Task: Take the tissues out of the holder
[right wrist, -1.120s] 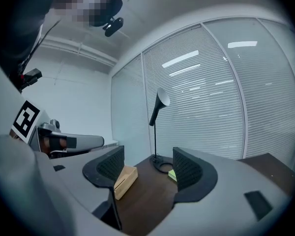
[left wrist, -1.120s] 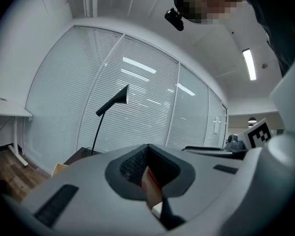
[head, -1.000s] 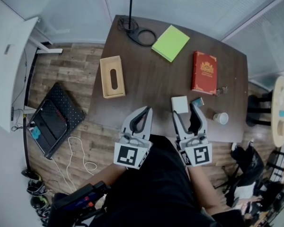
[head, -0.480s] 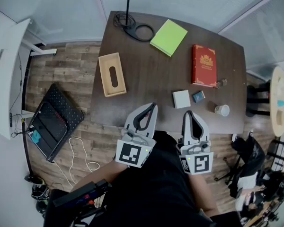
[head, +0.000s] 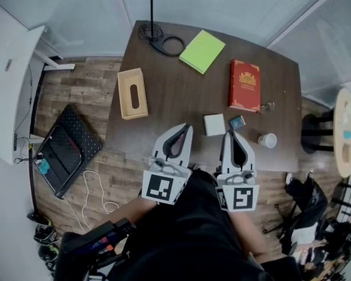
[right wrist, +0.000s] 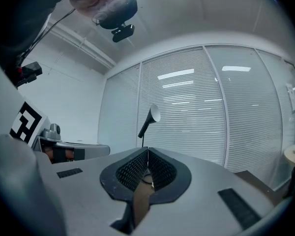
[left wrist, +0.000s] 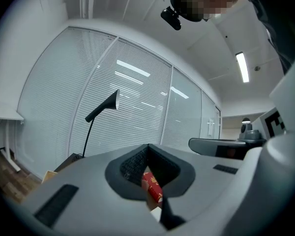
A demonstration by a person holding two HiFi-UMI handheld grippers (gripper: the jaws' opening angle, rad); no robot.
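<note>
Pulled right gripper (head: 229, 134) back from white box (head: 214, 124), jaws now pressed together on nothing. Holds left gripper (head: 186, 127) beside it, likewise closed, empty. Leaves holder (head: 132, 93) well apart, at table's (head: 178, 89) left edge.

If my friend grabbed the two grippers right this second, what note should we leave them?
Left gripper: shut, nothing in it, at the near edge of the table.
Right gripper: shut, nothing in it, next to the left one.
Tissue holder: wooden box at the table's left side, away from both grippers. No tissues stick out of it.
Done: nothing yet.
Left: reach the holder, open a gripper and pull the tissues out.
</note>
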